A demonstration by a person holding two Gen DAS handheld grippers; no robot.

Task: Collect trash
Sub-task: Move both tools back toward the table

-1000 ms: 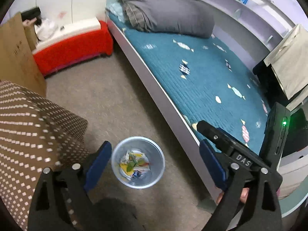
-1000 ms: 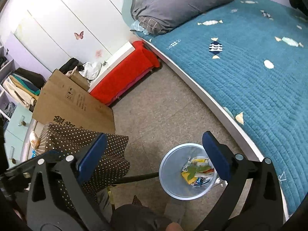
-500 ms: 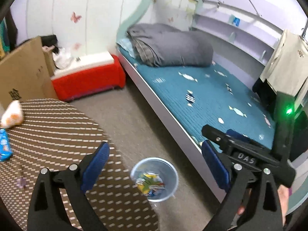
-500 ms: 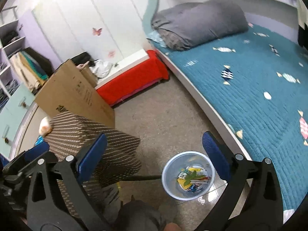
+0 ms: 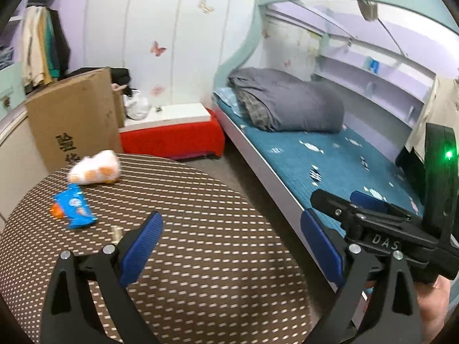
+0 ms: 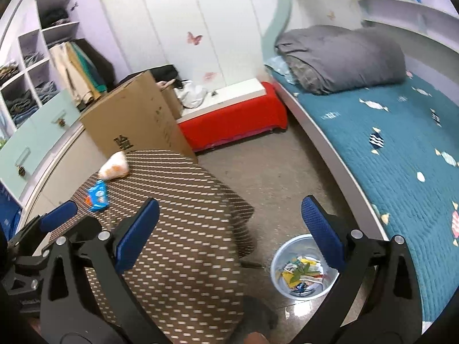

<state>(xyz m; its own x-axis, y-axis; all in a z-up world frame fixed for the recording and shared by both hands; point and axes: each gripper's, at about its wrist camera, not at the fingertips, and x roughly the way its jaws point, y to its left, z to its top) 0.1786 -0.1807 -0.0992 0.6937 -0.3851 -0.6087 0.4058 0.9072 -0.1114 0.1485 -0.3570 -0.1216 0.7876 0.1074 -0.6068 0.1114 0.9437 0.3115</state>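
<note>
- Both tools, left (image 5: 229, 243) and right (image 6: 229, 226), gaping, carrying nothing.
- Views lifting from bin (image 6: 304, 266) to table (image 5: 200, 258).
- Blue wrapper (image 5: 75, 207) and white packet (image 5: 94, 171) lying on table's far side, awaiting pickup.

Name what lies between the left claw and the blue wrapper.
Left wrist view: only dotted tablecloth and one small, blurred object between left claw and blue wrapper.

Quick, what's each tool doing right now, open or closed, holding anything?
Left tool: open, holding nothing, above the dotted table.
Right tool: open, holding nothing, between the table and the trash bin.
</note>
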